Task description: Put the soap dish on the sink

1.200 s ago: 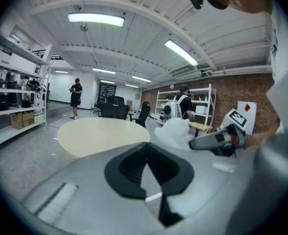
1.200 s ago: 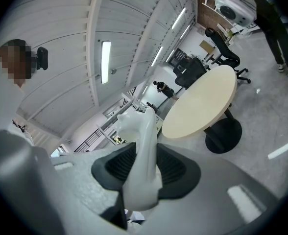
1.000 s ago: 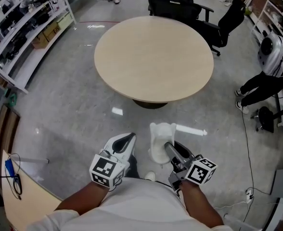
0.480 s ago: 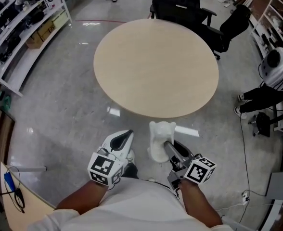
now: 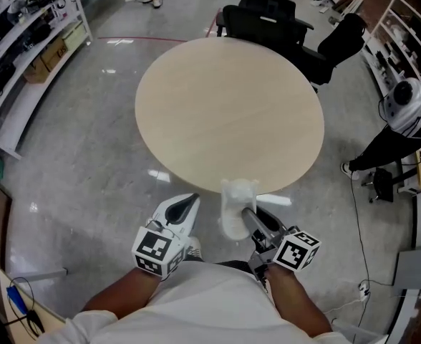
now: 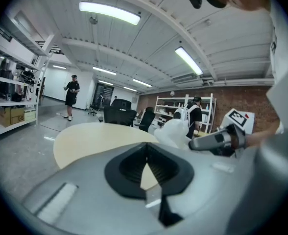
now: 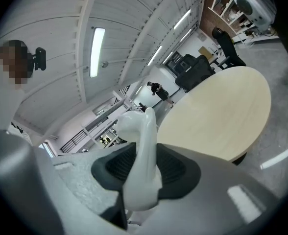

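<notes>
White soap dish (image 5: 236,208) clamped upright between the fingers of the right gripper (image 5: 248,218), held above the floor (image 5: 89,170) at the near edge of a round desk (image 5: 228,113). Just left, the fingers of the left gripper (image 5: 190,203) are closed and empty.

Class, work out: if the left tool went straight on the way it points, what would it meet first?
The left tool would probably meet the round table first, though depth is unclear.
</notes>
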A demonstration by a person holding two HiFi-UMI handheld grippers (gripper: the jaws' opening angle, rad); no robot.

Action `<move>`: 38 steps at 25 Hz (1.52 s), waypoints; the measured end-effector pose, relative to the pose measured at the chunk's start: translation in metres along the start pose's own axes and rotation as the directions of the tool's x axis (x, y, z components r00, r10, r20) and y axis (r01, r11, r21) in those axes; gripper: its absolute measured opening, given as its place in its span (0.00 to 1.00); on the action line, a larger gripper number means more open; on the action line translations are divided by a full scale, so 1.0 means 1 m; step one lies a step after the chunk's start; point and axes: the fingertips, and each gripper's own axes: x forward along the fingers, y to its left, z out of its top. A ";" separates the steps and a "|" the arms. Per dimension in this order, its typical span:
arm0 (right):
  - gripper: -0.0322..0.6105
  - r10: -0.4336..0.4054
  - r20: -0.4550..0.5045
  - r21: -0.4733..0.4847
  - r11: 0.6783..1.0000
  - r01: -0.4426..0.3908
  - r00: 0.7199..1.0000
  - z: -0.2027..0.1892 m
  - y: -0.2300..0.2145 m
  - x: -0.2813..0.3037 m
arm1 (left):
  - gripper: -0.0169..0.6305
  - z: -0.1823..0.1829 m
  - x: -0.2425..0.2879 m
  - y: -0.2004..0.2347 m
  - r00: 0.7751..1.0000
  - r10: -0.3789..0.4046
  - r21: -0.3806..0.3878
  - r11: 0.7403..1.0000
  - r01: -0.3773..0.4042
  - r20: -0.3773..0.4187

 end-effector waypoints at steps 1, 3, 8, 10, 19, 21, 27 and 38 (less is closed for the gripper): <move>0.26 -0.004 0.007 -0.003 1.000 0.004 1.000 0.002 0.001 0.006 | 0.04 0.001 0.003 0.004 1.000 -0.013 -0.001 1.000 0.013 0.002; 0.26 -0.014 0.018 -0.005 1.000 0.015 1.000 0.005 0.004 0.015 | 0.04 0.002 0.009 0.009 0.999 -0.036 -0.006 0.999 0.036 0.002; 0.26 -0.051 0.036 -0.009 0.999 0.051 0.998 0.013 0.006 0.016 | 0.04 0.005 0.014 0.012 0.996 -0.087 -0.002 0.996 0.087 -0.014; 0.26 -0.068 0.048 -0.001 0.998 0.068 0.997 0.015 0.002 0.016 | 0.04 0.004 0.017 0.019 0.996 -0.087 -0.007 0.996 0.087 -0.019; 0.26 -0.067 0.023 0.004 0.998 0.067 0.997 0.026 -0.015 0.024 | 0.04 0.006 0.033 0.025 0.997 -0.070 -0.018 0.997 0.070 -0.018; 0.26 -0.050 0.018 -0.002 0.999 0.050 0.999 0.032 -0.014 0.030 | 0.04 0.009 0.035 0.026 0.998 -0.063 -0.014 0.998 0.062 -0.016; 0.26 -0.007 0.008 -0.007 1.000 0.007 1.000 0.052 -0.027 0.040 | 0.04 0.016 0.056 0.029 1.000 -0.023 -0.004 1.000 0.023 -0.017; 0.26 0.059 -0.029 0.009 0.998 -0.059 0.998 0.101 -0.072 0.058 | 0.04 0.038 0.119 0.033 0.998 0.057 0.011 0.998 -0.057 -0.011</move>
